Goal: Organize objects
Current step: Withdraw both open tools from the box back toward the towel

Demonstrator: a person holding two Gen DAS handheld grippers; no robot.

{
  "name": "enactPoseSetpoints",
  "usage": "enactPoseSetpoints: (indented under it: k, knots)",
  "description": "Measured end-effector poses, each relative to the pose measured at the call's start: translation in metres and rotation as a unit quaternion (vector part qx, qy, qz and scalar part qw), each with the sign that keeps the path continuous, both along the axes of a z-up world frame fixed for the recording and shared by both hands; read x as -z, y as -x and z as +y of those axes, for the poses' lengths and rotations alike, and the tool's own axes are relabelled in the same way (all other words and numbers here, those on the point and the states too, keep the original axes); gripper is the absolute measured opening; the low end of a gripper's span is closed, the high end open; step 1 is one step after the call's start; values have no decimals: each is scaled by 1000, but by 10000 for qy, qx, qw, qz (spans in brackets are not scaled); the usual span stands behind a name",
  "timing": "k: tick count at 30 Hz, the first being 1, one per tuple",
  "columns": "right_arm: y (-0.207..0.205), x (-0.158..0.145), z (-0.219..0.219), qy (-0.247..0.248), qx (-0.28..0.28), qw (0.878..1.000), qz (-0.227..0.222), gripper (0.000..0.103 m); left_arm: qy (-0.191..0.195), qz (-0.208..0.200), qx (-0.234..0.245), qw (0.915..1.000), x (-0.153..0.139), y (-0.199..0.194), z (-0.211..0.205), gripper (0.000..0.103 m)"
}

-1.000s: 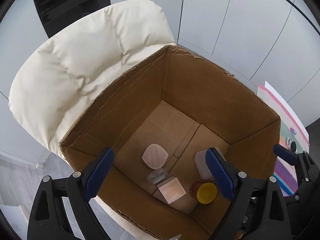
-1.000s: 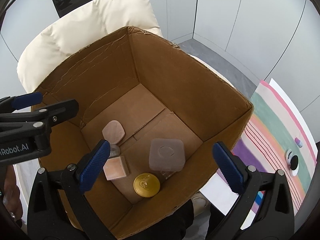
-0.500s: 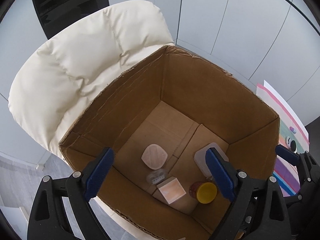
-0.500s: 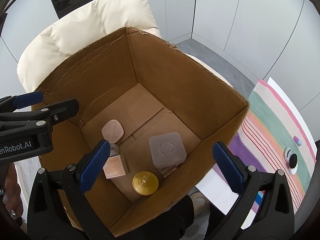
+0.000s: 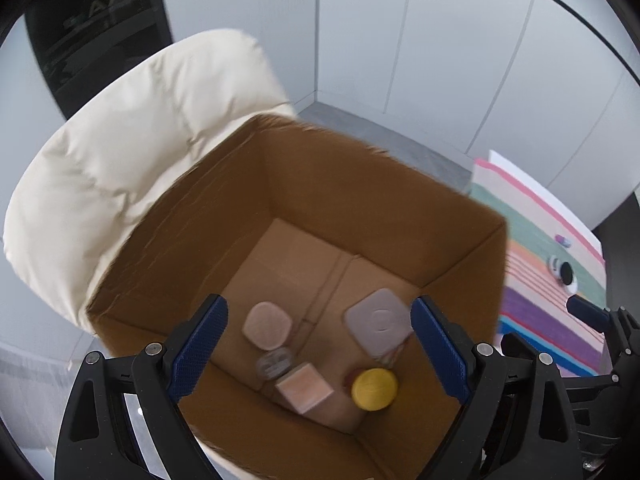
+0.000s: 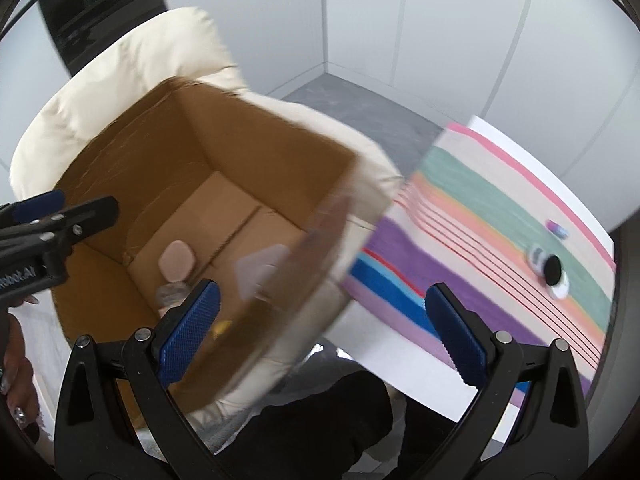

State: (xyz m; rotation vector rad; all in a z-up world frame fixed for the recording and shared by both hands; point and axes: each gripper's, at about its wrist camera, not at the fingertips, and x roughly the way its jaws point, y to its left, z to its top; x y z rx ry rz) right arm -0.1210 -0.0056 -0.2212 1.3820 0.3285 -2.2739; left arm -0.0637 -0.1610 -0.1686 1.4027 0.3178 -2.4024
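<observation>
An open cardboard box [image 5: 384, 184] [image 6: 256, 144] rests on a cream padded chair. On its floor lie a grey square-lidded container [image 5: 378, 326], a pink rounded lid [image 5: 267, 326], a pink cube [image 5: 305, 387], a yellow-capped jar [image 5: 375, 389] and a small clear jar [image 5: 275, 362]. My left gripper [image 5: 318, 354] hovers open over the box with nothing between its fingers. My right gripper [image 6: 324, 332] is open and empty, above the box's near right corner and the striped surface [image 6: 480, 232]. On that surface lie a black-and-white jar [image 6: 550, 272] and a small purple item [image 6: 557, 229].
The cream chair [image 5: 120, 152] backs the box. Grey wall panels and a grey floor corner [image 5: 380, 132] lie behind. A person's dark clothing [image 6: 320, 420] shows under my right gripper, and a hand [image 6: 16, 360] holds the left tool at the left edge.
Both views have swung right with motion blur. My right gripper has moved off the box middle toward the striped surface. The box contents have not moved.
</observation>
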Motion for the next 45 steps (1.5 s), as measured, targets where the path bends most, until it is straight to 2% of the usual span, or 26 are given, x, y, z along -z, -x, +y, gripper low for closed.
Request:
enactPoseSetpoints:
  k: [10, 15, 23, 30, 36, 39, 45]
  knots:
    - [4, -12, 96, -108, 789, 9967, 136, 103, -188, 120, 810, 9965, -12, 42, 89, 94]
    - [-2, -17, 149, -212, 1198, 9924, 189, 103, -96, 193, 1387, 9901, -18, 59, 150, 94]
    - [-8, -16, 221, -313, 1799, 9831, 146, 103, -246, 87, 1985, 9798, -15, 77, 214, 94]
    - [-15, -21, 271, -243, 2195, 9751, 195, 103, -197, -113, 2292, 9731, -4, 85, 252, 94]
    - [-17, -13, 298, -218, 2380, 9710, 89, 103, -138, -110, 2478, 9686, 1, 88, 273, 94]
    - [-16, -7, 305, -168, 2419, 9702, 34, 103, -97, -178, 2567, 9663, 4, 91, 277, 94]
    - [1, 9, 318, -80, 2485, 9686, -53, 103, -200, -265, 2516, 9673, 12, 106, 277, 94]
